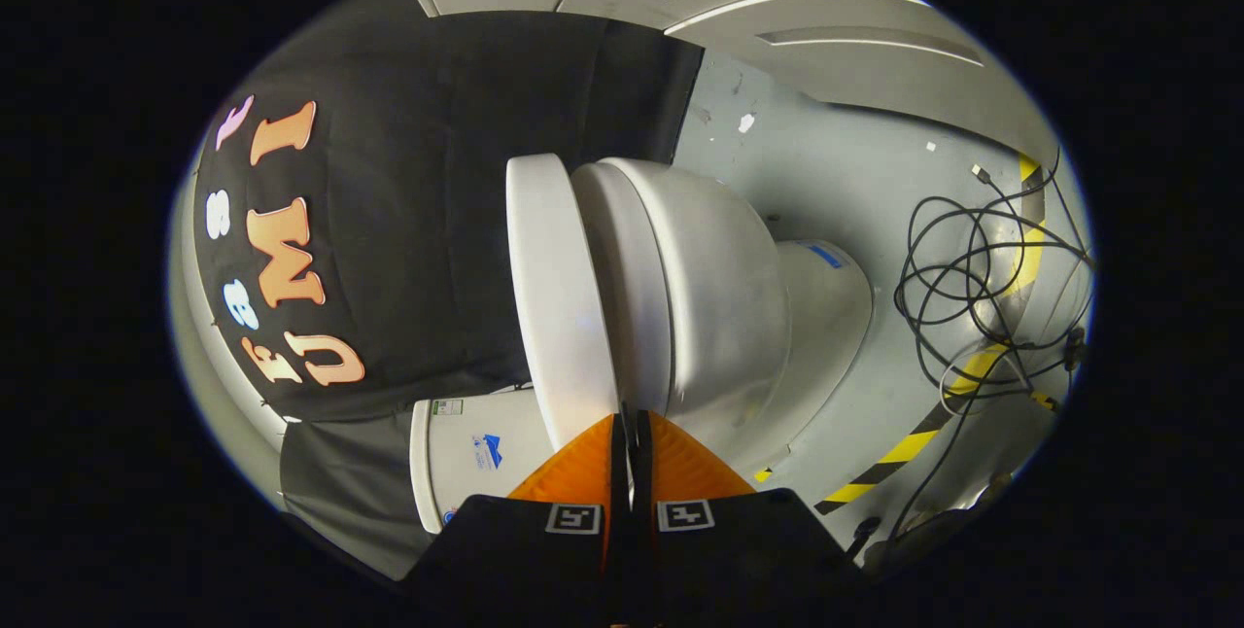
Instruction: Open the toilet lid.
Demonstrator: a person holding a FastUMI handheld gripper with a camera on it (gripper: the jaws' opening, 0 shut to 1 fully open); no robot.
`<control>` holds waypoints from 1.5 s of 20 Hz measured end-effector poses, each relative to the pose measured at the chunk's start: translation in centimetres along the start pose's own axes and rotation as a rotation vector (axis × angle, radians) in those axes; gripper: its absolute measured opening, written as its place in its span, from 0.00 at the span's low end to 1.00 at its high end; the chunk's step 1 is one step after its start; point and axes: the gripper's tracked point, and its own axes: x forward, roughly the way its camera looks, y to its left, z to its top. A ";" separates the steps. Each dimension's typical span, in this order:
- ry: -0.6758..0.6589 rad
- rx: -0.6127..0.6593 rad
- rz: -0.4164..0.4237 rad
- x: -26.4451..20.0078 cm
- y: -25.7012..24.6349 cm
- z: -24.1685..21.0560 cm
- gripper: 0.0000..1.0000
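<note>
Starting from the left, the toilet cistern [457, 458] sits beside the fingers, next to the toilet lid [554, 307], which lies close against the seat and bowl [709, 297]. The gripper [632, 424] is clenched, its fingers [583, 468] nearly together with the tips at the seam between lid and seat; whether they pinch the lid cannot be told. Farther right, tangled black cables [982, 278] lie on the grey floor [826, 181] across yellow-and-black hazard tape [904, 448].

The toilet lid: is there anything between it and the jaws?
Nothing visible. The gripper has its jaws nearly closed, with their tips right at the seam where the toilet lid meets the bowl; whether they pinch the lid's edge is unclear.
</note>
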 end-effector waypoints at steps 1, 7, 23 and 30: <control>0.000 0.003 0.002 0.0 0.0 0.2 0.08; -0.037 -0.143 0.006 -0.2 1.7 0.4 0.08; -0.173 -0.638 -0.057 -1.3 9.7 -0.8 0.08; -0.217 -0.882 -0.116 -1.7 14.9 -3.4 0.08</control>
